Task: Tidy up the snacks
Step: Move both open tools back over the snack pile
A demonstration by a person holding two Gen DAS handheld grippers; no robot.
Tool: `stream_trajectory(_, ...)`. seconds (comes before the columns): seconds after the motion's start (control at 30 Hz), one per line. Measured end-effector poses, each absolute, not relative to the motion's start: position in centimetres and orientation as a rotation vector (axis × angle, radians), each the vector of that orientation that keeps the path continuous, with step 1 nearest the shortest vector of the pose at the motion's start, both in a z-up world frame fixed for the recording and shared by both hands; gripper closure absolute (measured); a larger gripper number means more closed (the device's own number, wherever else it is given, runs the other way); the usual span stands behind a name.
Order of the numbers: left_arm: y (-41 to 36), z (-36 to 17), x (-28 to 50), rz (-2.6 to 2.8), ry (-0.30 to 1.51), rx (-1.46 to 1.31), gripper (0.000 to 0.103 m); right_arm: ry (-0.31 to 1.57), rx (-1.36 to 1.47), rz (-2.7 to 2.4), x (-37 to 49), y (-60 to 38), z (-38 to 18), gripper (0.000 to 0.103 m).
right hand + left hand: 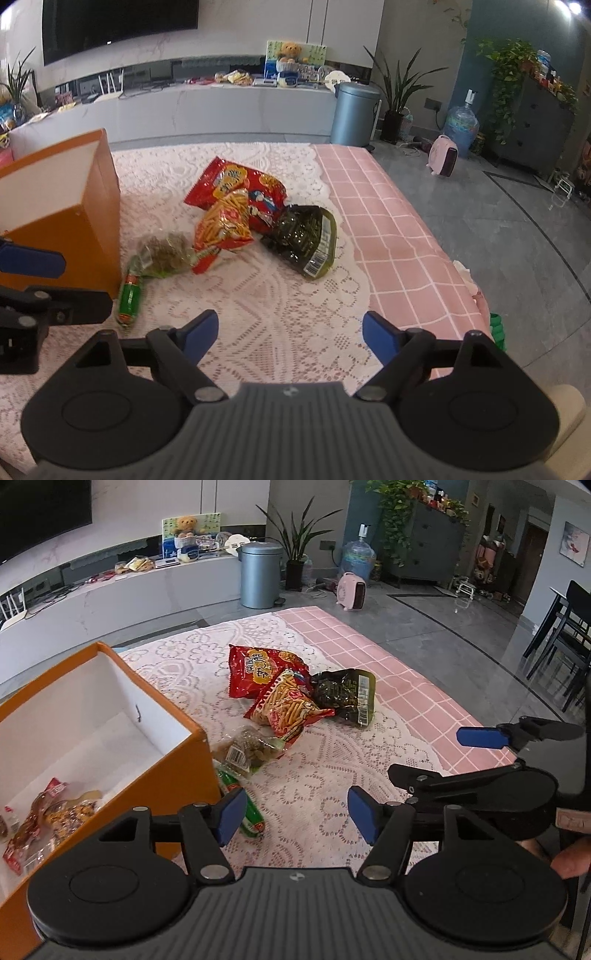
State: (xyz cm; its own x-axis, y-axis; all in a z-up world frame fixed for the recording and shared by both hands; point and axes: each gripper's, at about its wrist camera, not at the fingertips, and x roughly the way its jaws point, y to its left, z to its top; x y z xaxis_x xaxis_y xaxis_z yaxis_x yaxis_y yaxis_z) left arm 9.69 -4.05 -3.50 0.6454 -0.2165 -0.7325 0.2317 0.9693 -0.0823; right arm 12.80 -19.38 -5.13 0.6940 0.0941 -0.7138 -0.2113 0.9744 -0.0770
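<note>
Hovering over snack packets (284,701), left hand-held gripper (297,818) wide apart, empty

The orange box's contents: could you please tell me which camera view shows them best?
The left wrist view: it looks down into the open orange box, showing its white interior and a few snack packets on the bottom. The right wrist view shows only the box's outer orange side and a slice of white inner wall; the contents are hidden.

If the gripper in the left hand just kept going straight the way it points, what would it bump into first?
Probably the lace tablecloth. The left gripper is open with nothing between its fingers, tilted down at bare cloth. The green sausage pack lies just left of that line and the strip-snack bag farther ahead; depth is hard to judge.
</note>
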Motion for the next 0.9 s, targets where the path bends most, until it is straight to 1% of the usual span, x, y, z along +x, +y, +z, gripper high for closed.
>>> stream_trajectory(0.23, -3.9, -5.1, 10.5, -0.282, 0.829, -0.01, 0.029, 0.837, -0.06, 0.193, 15.0, -20.5, -6.3, 0.02)
stream_trajectory(0.37, -4.1, -5.9, 11.1, -0.302, 0.824, -0.033, 0.029, 0.88, 0.007, 0.186, 16.0, -21.1, -7.3, 0.025)
stream_trajectory(0.43, -4.3, -6.4, 11.5, -0.292, 0.815, -0.027, 0.029, 0.891, 0.05, 0.18, 16.4, -21.6, -7.6, 0.025)
stream_trajectory(0.5, -4.6, -6.5, 11.6, -0.258, 0.78, 0.002, 0.03, 0.894, 0.107, 0.169, 16.8, -22.4, -7.9, 0.027)
stream_trajectory(0.6, -6.0, -6.4, 11.8, -0.233, 0.749, 0.142, 0.03, 0.91, 0.181, 0.151, 17.4, -23.4, -8.5, 0.029)
stream_trajectory(0.7, -7.0, -6.7, 12.3, -0.18, 0.756, 0.222, 0.033, 0.919, 0.22, 0.14, 17.8, -23.8, -8.9, 0.029)
stream_trajectory(0.83, -7.0, -7.2, 12.1, -0.114, 0.797, 0.186, 0.035, 0.927, 0.216, 0.16, 17.9, -23.6, -9.1, 0.029)
stream_trajectory(0.87, -6.8, -7.5, 11.9, -0.084, 0.806, 0.164, 0.038, 0.928, 0.217, 0.164, 18.0, -23.6, -9.2, 0.029)
stream_trajectory(0.9, -6.5, -7.7, 11.9, -0.061, 0.82, 0.146, 0.045, 0.93, 0.218, 0.169, 18.0, -23.6, -9.2, 0.029)
